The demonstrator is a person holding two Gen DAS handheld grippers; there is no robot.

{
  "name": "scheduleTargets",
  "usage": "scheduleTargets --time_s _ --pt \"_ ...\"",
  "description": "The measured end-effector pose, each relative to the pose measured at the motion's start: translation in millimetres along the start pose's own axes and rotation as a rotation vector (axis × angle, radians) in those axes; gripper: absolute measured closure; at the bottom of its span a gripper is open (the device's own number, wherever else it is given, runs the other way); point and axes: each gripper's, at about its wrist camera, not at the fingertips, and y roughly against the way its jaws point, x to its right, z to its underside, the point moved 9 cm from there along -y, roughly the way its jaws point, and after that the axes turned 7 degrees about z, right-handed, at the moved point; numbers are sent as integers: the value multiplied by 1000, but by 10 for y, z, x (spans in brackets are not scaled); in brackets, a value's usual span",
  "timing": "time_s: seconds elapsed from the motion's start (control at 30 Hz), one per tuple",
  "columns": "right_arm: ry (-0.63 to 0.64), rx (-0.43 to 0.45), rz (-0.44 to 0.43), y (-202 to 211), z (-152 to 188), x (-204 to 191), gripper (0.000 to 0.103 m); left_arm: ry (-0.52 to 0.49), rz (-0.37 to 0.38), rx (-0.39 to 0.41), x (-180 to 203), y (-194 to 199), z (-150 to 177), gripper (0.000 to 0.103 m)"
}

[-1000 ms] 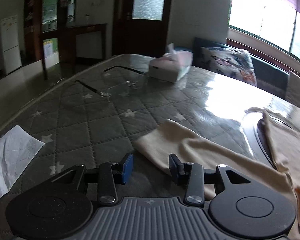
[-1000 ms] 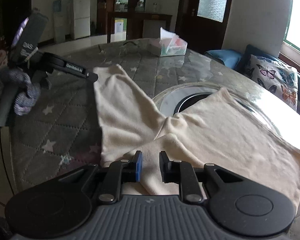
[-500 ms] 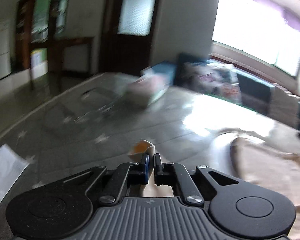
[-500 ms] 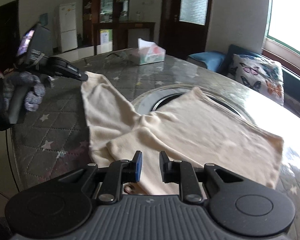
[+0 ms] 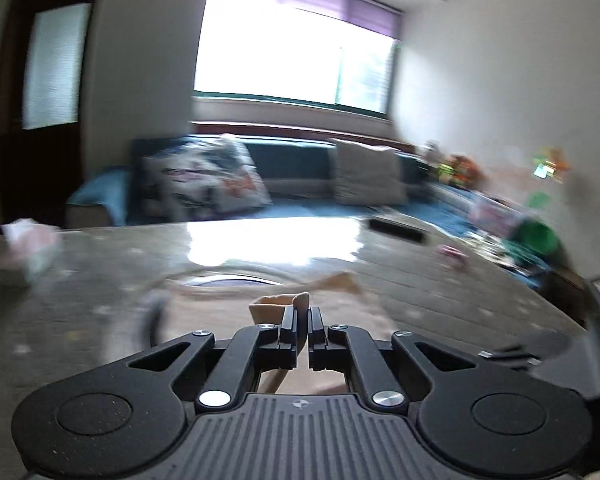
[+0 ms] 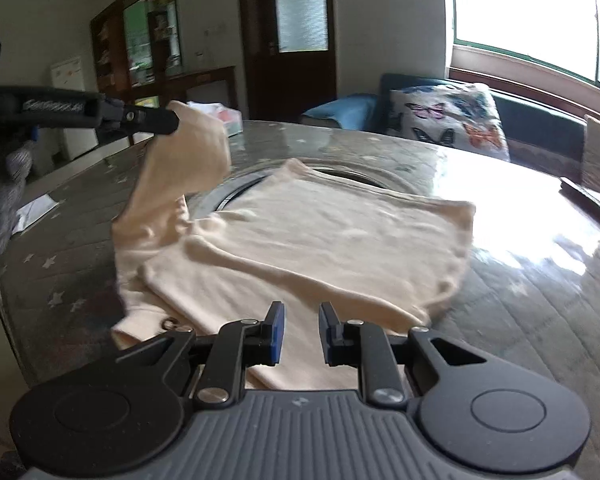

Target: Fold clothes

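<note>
The left hand-held gripper (image 6: pixel 172 122) pinches a sleeve (image 6: pixel 188 152) of the shirt (image 6: pixel 312 248), lifted at 10 o'clock to fold it over the body on the worktop (image 6: pixel 540 300), while the right hand-held gripper (image 6: pixel 301 330) hangs empty, jaws apart.

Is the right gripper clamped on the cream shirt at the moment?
No: in the right wrist view the right gripper hovers with its jaws apart and nothing between the pads, the cream shirt lying flat on the table below.

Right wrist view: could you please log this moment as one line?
left gripper: shut on cream garment, sleeve lifted | right gripper: open over hem | table: garment mostly flat
</note>
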Motion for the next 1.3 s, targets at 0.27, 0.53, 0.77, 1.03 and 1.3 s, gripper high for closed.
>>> scheduleTargets --time_s 0.27,0.53,0.77,1.03,1.3 --pt "-95 -19 14 30 167 267 85 -104 92 -140 437 -264 360 89" --pt "-139 -23 -27 12 120 243 85 -94 -74 -114 -312 103 476 55" --pt "-130 -78 -29 -169 208 79 85 -50 -205 -173 -867 438 878 49" --pt "-121 -93 8 -250 206 18 83 -34 -199 -186 -905 418 1101 48" --pt "-54 -28 63 -93 -58 -1 99 -73 -199 -174 -876 324 1121 74"
